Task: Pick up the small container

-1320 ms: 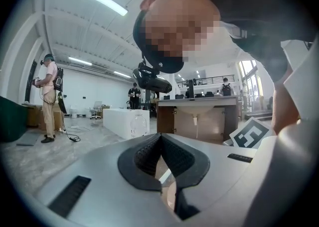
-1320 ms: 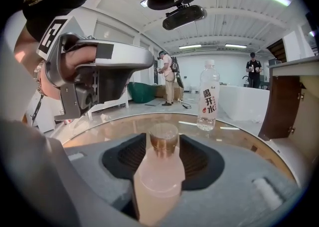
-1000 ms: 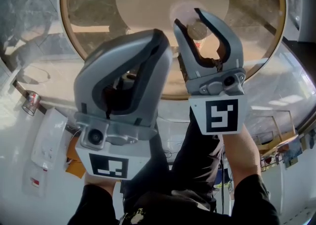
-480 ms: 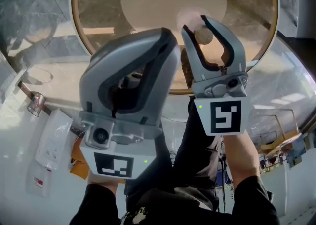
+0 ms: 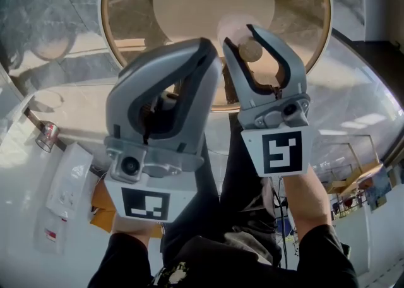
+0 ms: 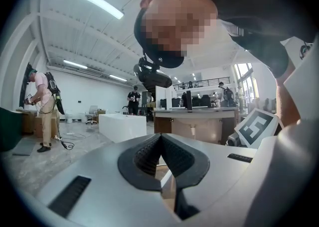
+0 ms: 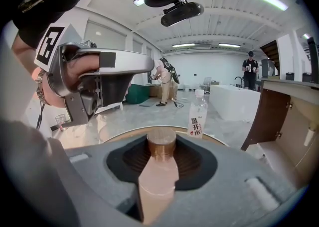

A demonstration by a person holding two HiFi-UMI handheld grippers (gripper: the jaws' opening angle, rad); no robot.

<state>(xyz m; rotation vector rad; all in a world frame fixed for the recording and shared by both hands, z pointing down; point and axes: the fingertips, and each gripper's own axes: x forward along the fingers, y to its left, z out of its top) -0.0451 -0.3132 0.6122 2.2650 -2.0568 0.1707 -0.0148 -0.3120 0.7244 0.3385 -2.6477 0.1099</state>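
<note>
The small container [image 7: 157,171] is a pinkish bottle with a brown cap [image 5: 251,49]. It stands upright between the jaws of my right gripper [image 5: 243,37], which is shut on it and holds it high above the round table [image 5: 108,40]. In the right gripper view the bottle's cap [image 7: 161,140] sits at the jaw tips. My left gripper [image 5: 205,50] hangs close beside it on the left, its jaws shut together with nothing between them; the pads meet at the tip [image 6: 160,137].
A clear water bottle [image 7: 197,116] with a white cap stands on the glass-topped, wood-rimmed table. A small glass [image 5: 45,136] and a white device [image 5: 63,182] lie at the lower left. Cabinets [image 7: 286,121] stand to the right; a person [image 6: 44,109] walks far off.
Both grippers have risen together, so the table below looks smaller. The container has stayed in the right gripper's jaws. The left jaws have stayed shut.
</note>
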